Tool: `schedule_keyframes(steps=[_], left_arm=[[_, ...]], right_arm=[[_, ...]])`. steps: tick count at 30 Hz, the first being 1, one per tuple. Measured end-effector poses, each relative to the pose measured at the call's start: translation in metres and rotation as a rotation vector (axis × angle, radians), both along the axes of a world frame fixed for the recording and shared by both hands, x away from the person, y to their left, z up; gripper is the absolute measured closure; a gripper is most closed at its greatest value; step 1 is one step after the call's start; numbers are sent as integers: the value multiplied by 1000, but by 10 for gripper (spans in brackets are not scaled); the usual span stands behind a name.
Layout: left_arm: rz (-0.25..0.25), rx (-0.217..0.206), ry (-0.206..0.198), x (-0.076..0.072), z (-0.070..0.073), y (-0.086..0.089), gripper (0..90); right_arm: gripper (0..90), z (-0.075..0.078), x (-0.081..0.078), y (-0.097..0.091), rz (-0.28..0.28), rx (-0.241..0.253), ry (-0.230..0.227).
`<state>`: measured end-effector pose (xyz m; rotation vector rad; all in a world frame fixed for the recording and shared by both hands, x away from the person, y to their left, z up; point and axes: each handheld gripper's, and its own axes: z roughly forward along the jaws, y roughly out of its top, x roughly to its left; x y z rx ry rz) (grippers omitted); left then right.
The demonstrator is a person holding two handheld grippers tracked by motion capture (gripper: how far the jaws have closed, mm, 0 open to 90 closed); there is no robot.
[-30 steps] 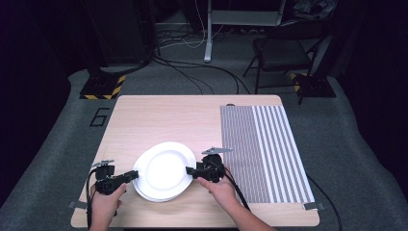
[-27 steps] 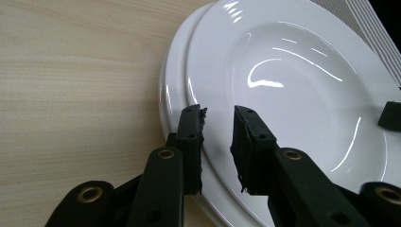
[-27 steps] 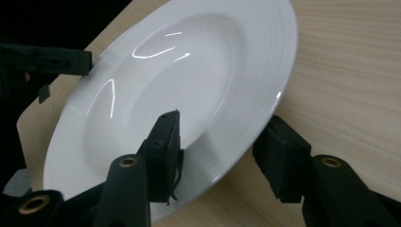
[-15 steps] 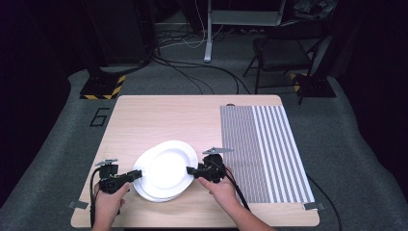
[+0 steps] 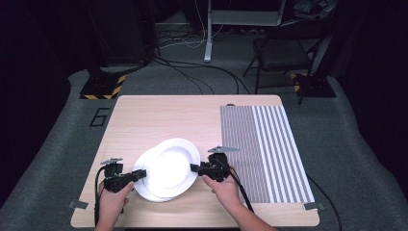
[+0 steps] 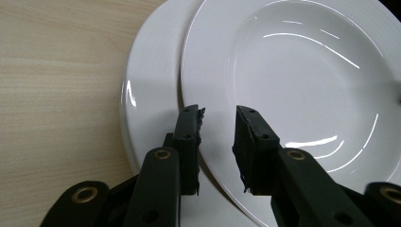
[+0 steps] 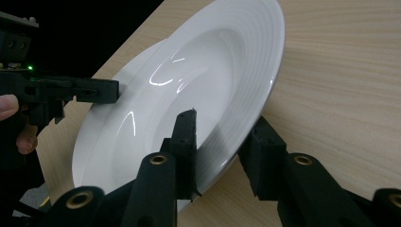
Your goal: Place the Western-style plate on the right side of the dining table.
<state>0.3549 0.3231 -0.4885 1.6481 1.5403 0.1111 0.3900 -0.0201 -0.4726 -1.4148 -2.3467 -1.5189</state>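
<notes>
Two white plates lie stacked and offset near the table's front edge. The top plate [image 5: 171, 166] [image 6: 302, 80] [image 7: 213, 61] is tilted, and my right gripper [image 5: 194, 168] [image 7: 222, 125] is shut on its right rim, one jaw above and one below. The lower plate [image 5: 144, 191] [image 6: 151, 85] lies flat and pokes out to the left. My left gripper [image 5: 142, 174] [image 6: 218, 118] [image 7: 111, 91] hovers at the plates' left edge. Its jaws have just been opening; the top plate's rim runs beneath the gap and nothing is pinched.
A grey striped mat [image 5: 262, 149] covers the right part of the wooden table [image 5: 159, 115]. Tape tabs mark the front corners. Beyond the table, on the floor, are cables, a chair [image 5: 279, 57] and a stand base with hazard stripes [image 5: 101, 86].
The right jaws have closed on the top plate's rim. The top plate has shifted a little right and off the lower one. Neither hand has moved much.
</notes>
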Motion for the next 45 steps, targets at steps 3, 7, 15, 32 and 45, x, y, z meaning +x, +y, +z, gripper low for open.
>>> schedule_keyframes(steps=[3,7,15,32,45], left_arm=[[-4,-1,4,1,0,-2,701],[-13,4,1,3,0,-4,671],[-14,-1,6,7,1,-7,601],[-10,-24,20,10,1,-8,560],[-20,-39,8,4,-7,-15,529]], right_arm=[[682,1,-1,-1,-6,-3,-10],[685,3,-2,-2,-10,0,-13],[684,-1,-2,-5,-20,23,-3],[682,-9,-2,-11,-42,78,18],[679,-13,-3,-13,-57,93,17]])
